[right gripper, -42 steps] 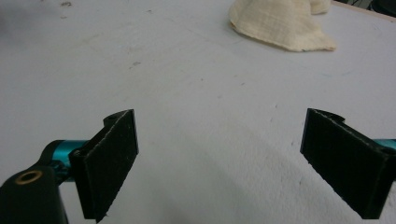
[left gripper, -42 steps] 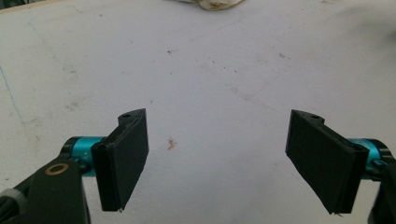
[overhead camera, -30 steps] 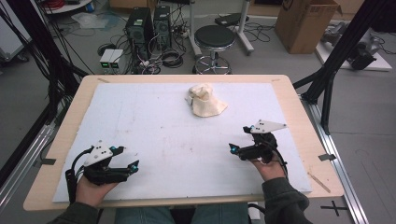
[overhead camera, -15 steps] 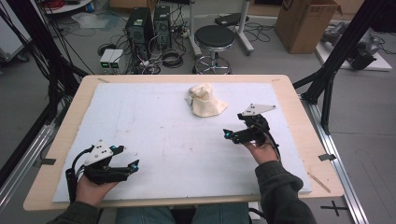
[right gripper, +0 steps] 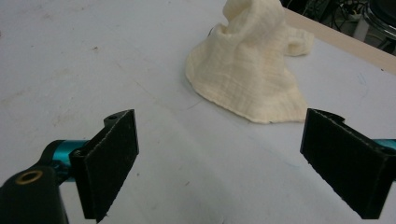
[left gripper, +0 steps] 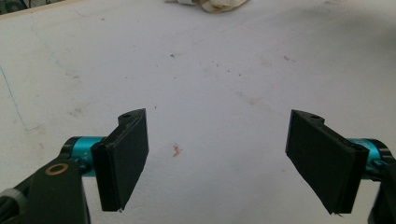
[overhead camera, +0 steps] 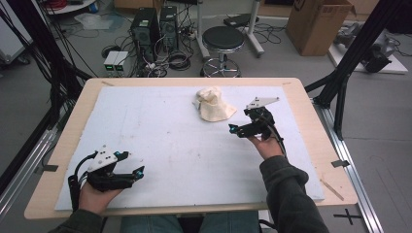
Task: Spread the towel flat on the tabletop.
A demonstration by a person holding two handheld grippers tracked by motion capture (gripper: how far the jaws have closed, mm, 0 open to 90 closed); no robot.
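here's the right gripper, sitting right of centre in the high view, just below and to the right of the cream cloth. its jaws stand wide apart with nothing between them, and in the right gripper view that gap frames bare white mat, with the cloth heaped up in the upper middle of the frame, near the jaws but not touching them. the cloth is crumpled, peaked at the top, its lower edge spread flat on the white mat. in the high view it lies in the upper middle of the mat, close to the far edge of the wooden table.

down in the lower left of the high view, the left gripper rests low over the mat near the table's near edge, well apart from the cloth. its jaws are spread wide too, empty; the left gripper view shows speckled white mat between them, and the cloth just peeking in at the top edge of the frame.

beyond the table, a black stool stands at the upper middle of the high view, and a cardboard box sits at the upper right.
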